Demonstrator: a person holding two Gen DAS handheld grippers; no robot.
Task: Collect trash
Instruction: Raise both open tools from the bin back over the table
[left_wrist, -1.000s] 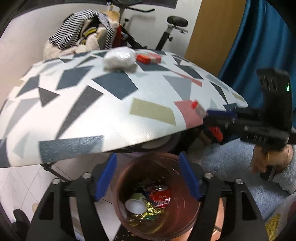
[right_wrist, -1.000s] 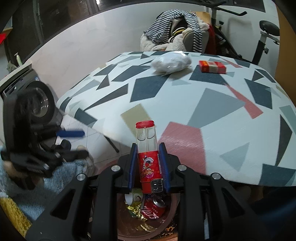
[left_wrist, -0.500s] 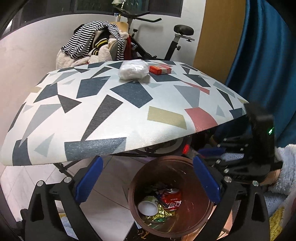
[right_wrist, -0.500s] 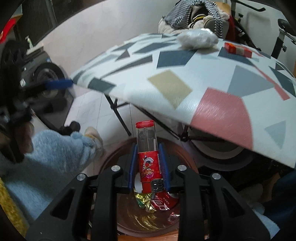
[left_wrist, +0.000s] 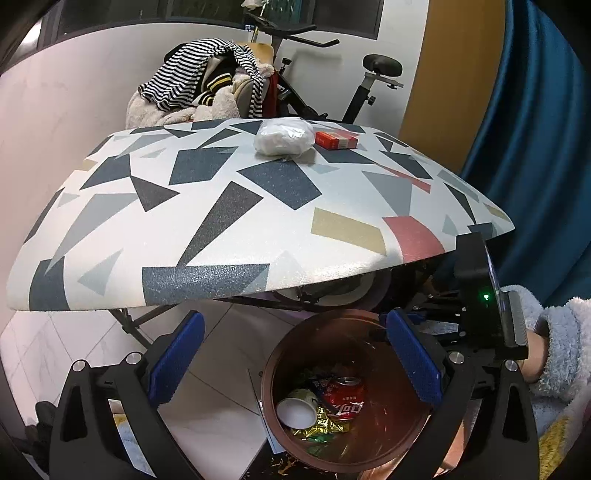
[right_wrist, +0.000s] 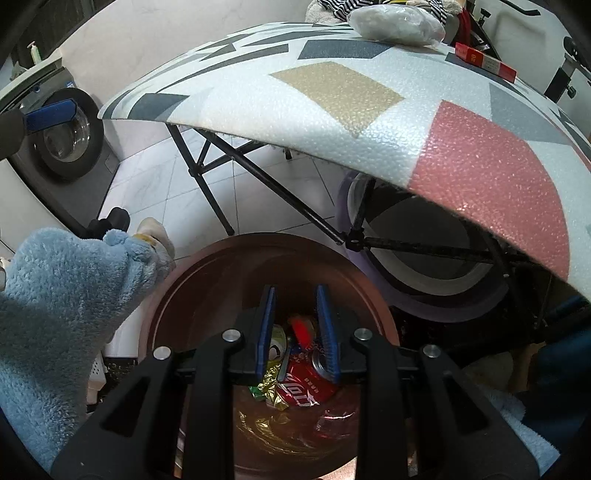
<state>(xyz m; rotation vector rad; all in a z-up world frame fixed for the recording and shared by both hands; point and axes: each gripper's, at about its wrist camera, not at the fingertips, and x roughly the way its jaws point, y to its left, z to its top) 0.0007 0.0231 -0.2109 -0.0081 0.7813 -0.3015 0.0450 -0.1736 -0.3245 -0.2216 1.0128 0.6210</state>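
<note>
Right wrist view: the right gripper (right_wrist: 295, 297) hangs over the brown bin (right_wrist: 221, 266), closed to a narrow gap. A blurred red piece (right_wrist: 301, 328) shows between its pads; whether it is gripped I cannot tell. Below lie a red can (right_wrist: 303, 391) and gold foil wrappers (right_wrist: 271, 384). In the left wrist view the left gripper (left_wrist: 293, 356) stands wide open and empty above the same bin, beside a paper cup (left_wrist: 297, 410) inside it. Farther out, on the patterned table (left_wrist: 221, 229), a white plastic bag (left_wrist: 284, 136) sits just beside a red box (left_wrist: 337, 140).
</note>
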